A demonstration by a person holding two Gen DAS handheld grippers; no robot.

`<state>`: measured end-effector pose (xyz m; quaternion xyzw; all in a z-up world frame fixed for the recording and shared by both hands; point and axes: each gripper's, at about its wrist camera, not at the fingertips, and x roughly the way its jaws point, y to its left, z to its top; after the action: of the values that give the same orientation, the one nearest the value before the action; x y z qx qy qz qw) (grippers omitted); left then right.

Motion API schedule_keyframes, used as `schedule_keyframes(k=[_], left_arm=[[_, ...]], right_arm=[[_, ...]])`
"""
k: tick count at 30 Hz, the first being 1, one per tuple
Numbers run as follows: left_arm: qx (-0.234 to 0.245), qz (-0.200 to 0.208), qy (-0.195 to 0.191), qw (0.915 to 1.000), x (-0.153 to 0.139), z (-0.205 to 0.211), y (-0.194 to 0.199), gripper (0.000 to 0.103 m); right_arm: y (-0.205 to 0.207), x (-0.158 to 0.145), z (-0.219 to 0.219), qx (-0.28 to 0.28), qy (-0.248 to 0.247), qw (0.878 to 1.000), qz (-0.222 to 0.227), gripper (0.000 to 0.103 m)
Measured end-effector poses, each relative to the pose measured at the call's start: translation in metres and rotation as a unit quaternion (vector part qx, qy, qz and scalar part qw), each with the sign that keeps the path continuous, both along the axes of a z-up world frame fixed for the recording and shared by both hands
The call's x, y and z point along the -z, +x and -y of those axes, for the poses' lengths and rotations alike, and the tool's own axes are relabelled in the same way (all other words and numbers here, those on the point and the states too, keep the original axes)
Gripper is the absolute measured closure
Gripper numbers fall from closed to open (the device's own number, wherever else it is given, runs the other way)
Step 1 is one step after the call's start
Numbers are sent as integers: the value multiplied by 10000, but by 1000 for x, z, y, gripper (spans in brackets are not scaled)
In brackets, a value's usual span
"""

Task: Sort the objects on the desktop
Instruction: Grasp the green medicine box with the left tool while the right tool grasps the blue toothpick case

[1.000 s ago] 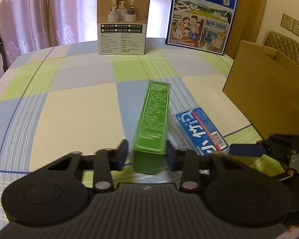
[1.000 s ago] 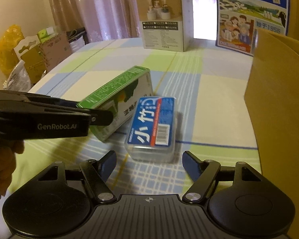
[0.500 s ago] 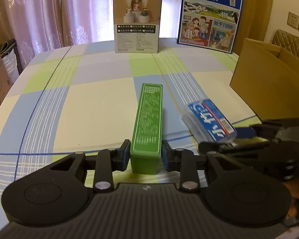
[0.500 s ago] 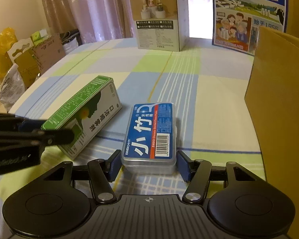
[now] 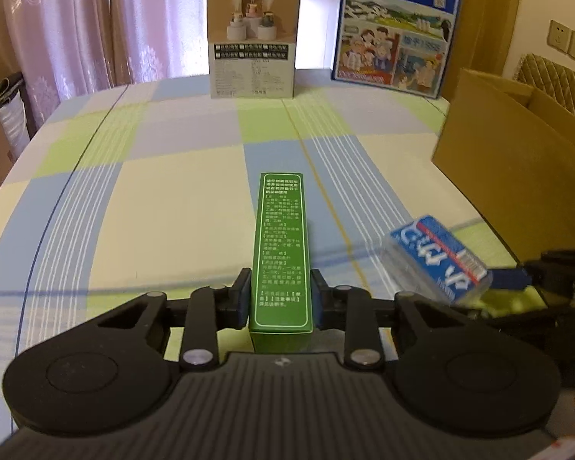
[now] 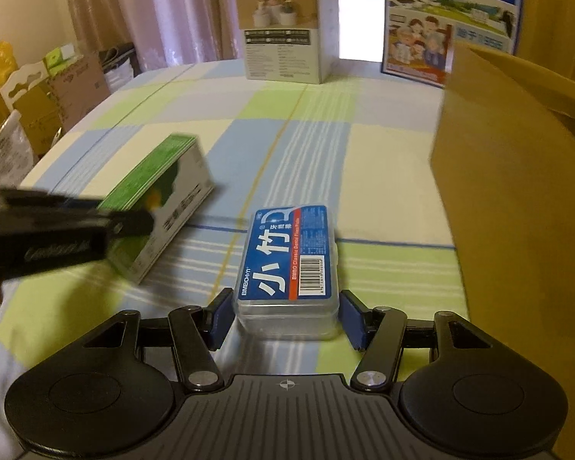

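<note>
- The left gripper is showing as matte black across the lower frame: two round discs, a ribbed centre plate, linkage arms with silver screws.
- The right gripper is showing the same black build, its fingers wearing blue pads.
- At middle left of the right view, white lettering is showing blurred on the left gripper's side.

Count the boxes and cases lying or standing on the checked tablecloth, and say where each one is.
5: green box in the left gripper; blue-labelled clear case in the right gripper; beige carton and blue milk carton at the far edge; open cardboard box on the right. Others may be hidden.
</note>
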<state>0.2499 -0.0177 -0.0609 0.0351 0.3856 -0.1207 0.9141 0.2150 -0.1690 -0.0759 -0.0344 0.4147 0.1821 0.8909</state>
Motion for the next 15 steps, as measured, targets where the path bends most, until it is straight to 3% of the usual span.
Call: schedule_keyframes(k=[11, 15], left_arm=[[229, -394, 79, 9989, -12, 0, -87, 77], [200, -331, 123, 9992, -11, 0, -93, 68]], right_arm=[[-65, -15, 27, 92, 184, 9985, -509, 47], [-70, -16, 21, 98, 157, 9986, -485, 30]])
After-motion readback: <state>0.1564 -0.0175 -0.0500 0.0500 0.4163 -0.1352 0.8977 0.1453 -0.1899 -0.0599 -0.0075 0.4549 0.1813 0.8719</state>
